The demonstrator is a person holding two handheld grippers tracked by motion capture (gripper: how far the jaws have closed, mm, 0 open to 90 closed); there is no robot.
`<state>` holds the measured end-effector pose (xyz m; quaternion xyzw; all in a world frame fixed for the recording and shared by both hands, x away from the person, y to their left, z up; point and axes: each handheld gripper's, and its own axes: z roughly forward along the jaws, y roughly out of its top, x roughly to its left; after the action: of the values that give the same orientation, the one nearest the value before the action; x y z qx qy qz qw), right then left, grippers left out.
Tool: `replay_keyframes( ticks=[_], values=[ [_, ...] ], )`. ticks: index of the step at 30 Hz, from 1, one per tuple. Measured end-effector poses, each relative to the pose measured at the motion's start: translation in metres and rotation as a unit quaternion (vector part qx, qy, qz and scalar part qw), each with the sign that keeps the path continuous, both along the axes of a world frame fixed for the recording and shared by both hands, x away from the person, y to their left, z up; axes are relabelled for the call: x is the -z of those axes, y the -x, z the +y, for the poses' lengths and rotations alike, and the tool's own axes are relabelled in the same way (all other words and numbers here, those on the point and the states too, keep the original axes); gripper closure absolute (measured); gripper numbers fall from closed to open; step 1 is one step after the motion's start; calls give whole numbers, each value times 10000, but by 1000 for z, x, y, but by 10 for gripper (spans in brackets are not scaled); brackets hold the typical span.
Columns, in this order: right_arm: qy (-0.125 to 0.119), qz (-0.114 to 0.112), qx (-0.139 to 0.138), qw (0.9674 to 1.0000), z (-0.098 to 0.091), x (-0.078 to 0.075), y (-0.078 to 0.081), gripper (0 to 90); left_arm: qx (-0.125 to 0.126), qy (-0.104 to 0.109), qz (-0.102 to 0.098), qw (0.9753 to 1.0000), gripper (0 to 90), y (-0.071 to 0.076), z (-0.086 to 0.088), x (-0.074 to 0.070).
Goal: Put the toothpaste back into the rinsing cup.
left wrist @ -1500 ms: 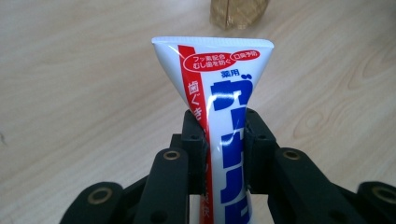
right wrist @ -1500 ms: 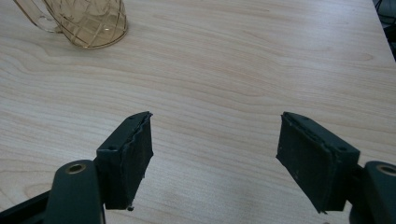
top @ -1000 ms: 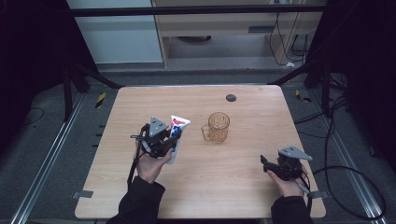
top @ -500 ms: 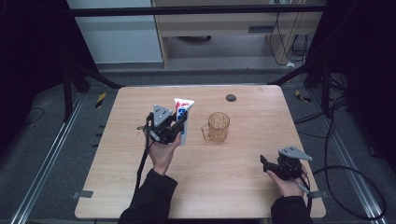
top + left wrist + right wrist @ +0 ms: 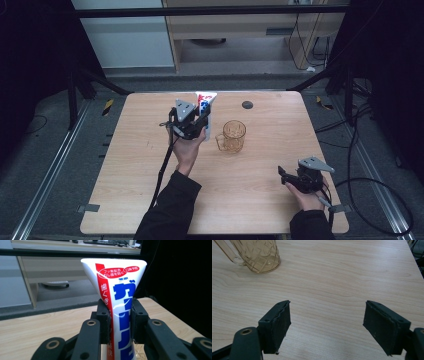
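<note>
Two grippers: left gripper clenched a tube, base hidden; right gripper gaped, bare table toward eleven o'clock.

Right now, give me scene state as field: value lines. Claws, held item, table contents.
left claw: shut on the toothpaste tube, raised above the table's far half
toothpaste tube: white with red and blue print, upright, flat crimped end up, clamped at mid body
right claw: open, nothing between the jaws, low over the table's near right
amber glass mug: upright on the table, right of the left claw, handle to its left
table: light wood, small dark disc near the far edge
</note>
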<state>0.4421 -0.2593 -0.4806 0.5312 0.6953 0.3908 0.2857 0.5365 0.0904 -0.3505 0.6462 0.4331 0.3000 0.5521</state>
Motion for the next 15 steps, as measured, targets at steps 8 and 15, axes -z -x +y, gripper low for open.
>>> replay_keyframes(
  ticks=[8,15],
  values=[
    [-32,-31,10,10000,-2,0,-1,200,0,87,-113,9999,725,-13,-20,-4],
    [-30,-34,45,10000,-2,1,-2,184,27,68,-138,9999,724,-23,-35,-1]
  ],
)
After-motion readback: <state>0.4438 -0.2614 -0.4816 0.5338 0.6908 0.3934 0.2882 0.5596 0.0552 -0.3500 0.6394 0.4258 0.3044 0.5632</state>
